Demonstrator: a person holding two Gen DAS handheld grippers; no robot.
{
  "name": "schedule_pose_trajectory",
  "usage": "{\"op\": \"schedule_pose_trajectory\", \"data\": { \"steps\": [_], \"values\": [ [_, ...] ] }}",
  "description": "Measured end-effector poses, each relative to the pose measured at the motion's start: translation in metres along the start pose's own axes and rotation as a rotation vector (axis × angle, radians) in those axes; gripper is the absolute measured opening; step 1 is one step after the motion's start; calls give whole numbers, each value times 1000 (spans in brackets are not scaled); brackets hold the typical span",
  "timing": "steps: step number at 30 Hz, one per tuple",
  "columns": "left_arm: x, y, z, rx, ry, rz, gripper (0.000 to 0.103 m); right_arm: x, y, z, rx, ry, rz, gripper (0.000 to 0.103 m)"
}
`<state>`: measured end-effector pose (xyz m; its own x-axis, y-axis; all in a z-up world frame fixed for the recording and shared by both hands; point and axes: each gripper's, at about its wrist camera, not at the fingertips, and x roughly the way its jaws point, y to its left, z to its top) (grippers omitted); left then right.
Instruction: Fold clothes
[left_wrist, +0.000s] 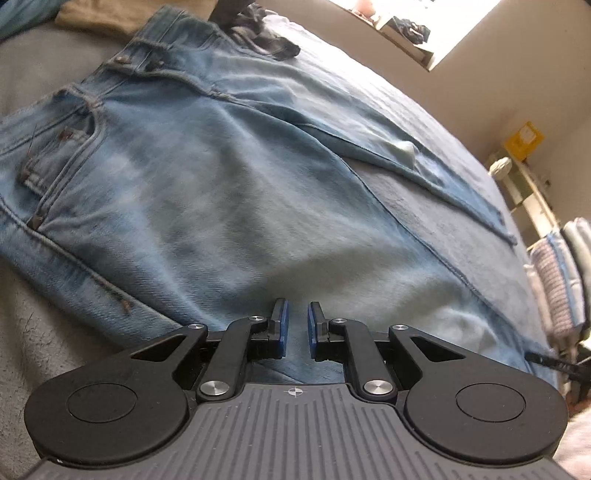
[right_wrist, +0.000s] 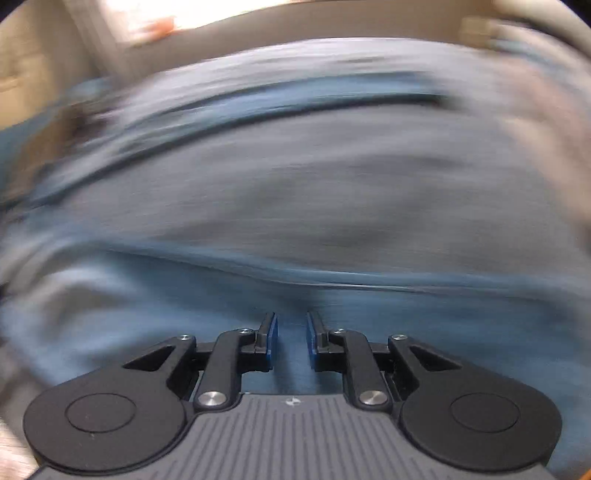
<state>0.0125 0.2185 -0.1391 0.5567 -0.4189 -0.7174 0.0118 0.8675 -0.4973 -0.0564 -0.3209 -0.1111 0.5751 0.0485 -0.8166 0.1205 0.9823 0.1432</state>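
A pair of light blue jeans (left_wrist: 192, 184) lies spread on a grey bed cover (left_wrist: 424, 206), waistband to the upper left, legs running to the right. My left gripper (left_wrist: 297, 314) is open with a narrow gap, low over the near leg, holding nothing. In the right wrist view, which is blurred by motion, my right gripper (right_wrist: 291, 325) is open and empty just above a leg of the jeans (right_wrist: 184, 295), with the grey cover (right_wrist: 295, 184) beyond it and another strip of denim farther back.
Dark crumpled clothes (left_wrist: 266, 33) and a tan garment (left_wrist: 96, 18) lie beyond the waistband. A stack of folded laundry (left_wrist: 561, 266) sits at the right edge of the bed. A shelf with a yellow box (left_wrist: 524, 140) stands by the wall.
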Motion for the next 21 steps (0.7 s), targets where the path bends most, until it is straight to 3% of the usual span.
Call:
{"op": "schedule_pose_trajectory", "data": {
  "steps": [3, 5, 8, 10, 12, 14, 17, 19, 21],
  "values": [
    [-5, 1, 8, -12, -14, -3, 11, -22, -37, 1, 74, -1, -147, 19],
    [-9, 1, 16, -18, -41, -16, 11, -25, -25, 12, 63, -24, -132, 19],
    [-10, 5, 30, -31, -79, -33, 11, -17, 29, 47, 10, -87, -14, 21],
    [-9, 8, 40, -40, -104, -38, 11, -1, 68, 73, 41, -101, 124, 38],
    [-6, 12, 50, -64, -127, -38, 11, 21, 98, 99, 105, -90, 243, 44],
    [-3, 18, 58, -96, -149, -43, 11, 47, 114, 120, 205, -58, 322, 44],
    [6, 26, 72, -145, -186, -67, 11, 99, 104, 135, 458, 1, 348, 44],
    [19, 25, 82, -138, -184, -66, 11, 133, 97, 145, 626, 40, 363, 44],
    [33, 17, 91, -83, -174, -64, 11, 153, 86, 147, 753, 20, 343, 44]
  ]
}}
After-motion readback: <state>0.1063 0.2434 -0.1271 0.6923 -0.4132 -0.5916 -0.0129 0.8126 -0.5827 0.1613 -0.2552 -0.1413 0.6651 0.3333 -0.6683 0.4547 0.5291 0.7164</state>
